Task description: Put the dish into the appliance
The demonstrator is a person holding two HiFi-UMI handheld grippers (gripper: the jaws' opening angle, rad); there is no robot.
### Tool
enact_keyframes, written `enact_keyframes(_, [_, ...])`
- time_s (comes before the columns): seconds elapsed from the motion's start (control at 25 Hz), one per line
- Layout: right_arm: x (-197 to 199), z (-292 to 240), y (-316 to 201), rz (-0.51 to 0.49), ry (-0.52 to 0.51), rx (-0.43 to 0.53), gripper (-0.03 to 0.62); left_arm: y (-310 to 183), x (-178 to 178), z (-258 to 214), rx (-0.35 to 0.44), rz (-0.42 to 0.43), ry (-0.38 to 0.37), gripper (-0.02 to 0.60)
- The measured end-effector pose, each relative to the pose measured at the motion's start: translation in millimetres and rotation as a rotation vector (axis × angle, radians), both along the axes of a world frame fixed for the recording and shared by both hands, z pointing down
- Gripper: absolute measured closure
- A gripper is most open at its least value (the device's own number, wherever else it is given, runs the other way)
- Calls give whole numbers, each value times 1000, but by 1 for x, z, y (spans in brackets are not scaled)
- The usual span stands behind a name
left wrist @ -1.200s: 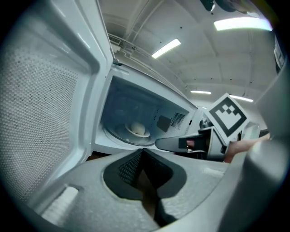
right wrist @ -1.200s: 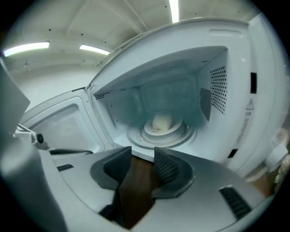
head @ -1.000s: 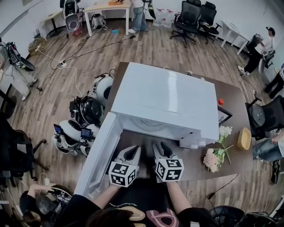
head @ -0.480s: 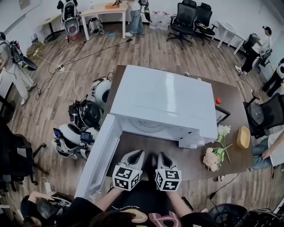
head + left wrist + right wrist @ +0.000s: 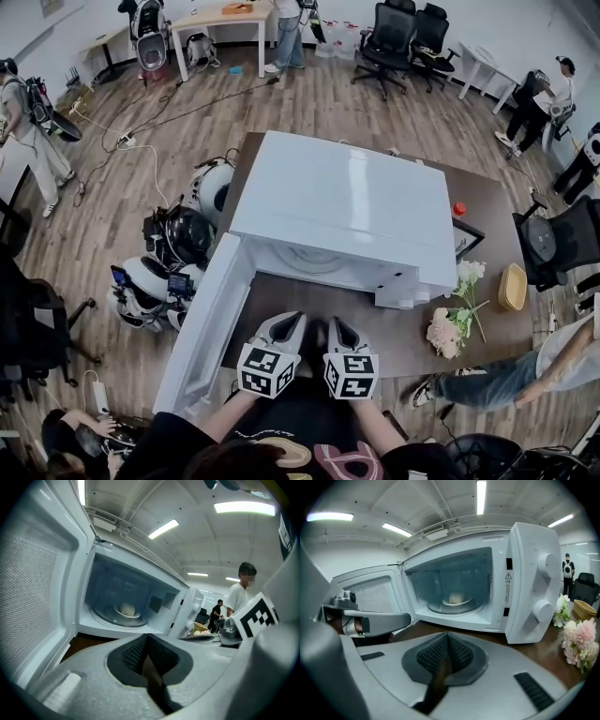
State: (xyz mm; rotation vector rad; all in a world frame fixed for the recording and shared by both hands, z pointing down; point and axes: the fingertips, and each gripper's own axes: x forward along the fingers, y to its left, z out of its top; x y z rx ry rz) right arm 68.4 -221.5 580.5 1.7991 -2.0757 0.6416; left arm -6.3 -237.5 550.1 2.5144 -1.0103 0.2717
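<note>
The white microwave [image 5: 347,211] stands on the brown table with its door [image 5: 202,328] swung open to the left. Inside, a small white dish with a pale bun [image 5: 456,599] rests on the glass turntable; the left gripper view shows the dish [image 5: 127,610] too. My left gripper [image 5: 292,323] and right gripper [image 5: 336,328] hover side by side at the table's front edge, short of the open cavity. Both are shut with nothing between their pads, as the left gripper [image 5: 147,637] and the right gripper [image 5: 447,637] show in their own views.
Pink and white flowers [image 5: 450,323] lie to the right of the microwave, with a wooden bowl [image 5: 514,288] beyond them. A small red object [image 5: 459,209] sits at the back right. Robot gear [image 5: 178,253] crowds the floor to the left, and people and office chairs stand around.
Both grippers have drawn back a little toward me from the microwave's mouth. The right gripper's jaws have come together.
</note>
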Motion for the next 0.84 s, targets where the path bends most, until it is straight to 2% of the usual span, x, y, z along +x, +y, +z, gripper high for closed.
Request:
enact_keyframes(0.52, [-1,11,-3,-10,-6,-22,588,-3,-6,-2,6,-27,9,572])
enact_keyframes(0.84, [-7,4,-2,-32,20,-2,588,-3,-9,-6,9,-32,10,572])
